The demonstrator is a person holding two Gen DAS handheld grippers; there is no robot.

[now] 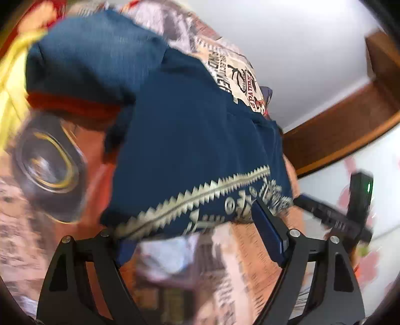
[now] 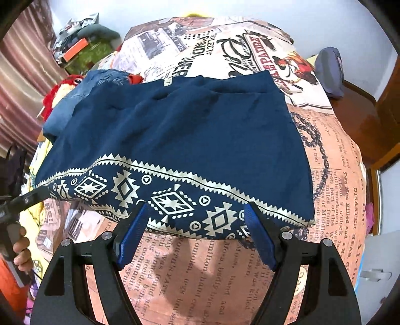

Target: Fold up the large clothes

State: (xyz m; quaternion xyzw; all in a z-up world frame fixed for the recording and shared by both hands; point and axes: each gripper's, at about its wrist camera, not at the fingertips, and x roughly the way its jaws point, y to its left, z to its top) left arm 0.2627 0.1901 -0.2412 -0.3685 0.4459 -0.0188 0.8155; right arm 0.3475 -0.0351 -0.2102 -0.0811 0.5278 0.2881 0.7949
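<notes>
Your navy garment [image 2: 185, 140] lies on a bed [image 2: 332, 175] covered in newspaper print; a white wall [image 2: 150, 10] stands behind. Both tongs, left [image 1: 200, 240] and right [image 2: 197, 235], gape empty.

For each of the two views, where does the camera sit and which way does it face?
Left wrist: behind the open left gripper, angled down, blurred, at the navy garment; right gripper at right.
Right wrist: behind the open right gripper, angled down at the garment's patterned hem; a hand at left.
Shared: garment, printed bedspread.
</notes>
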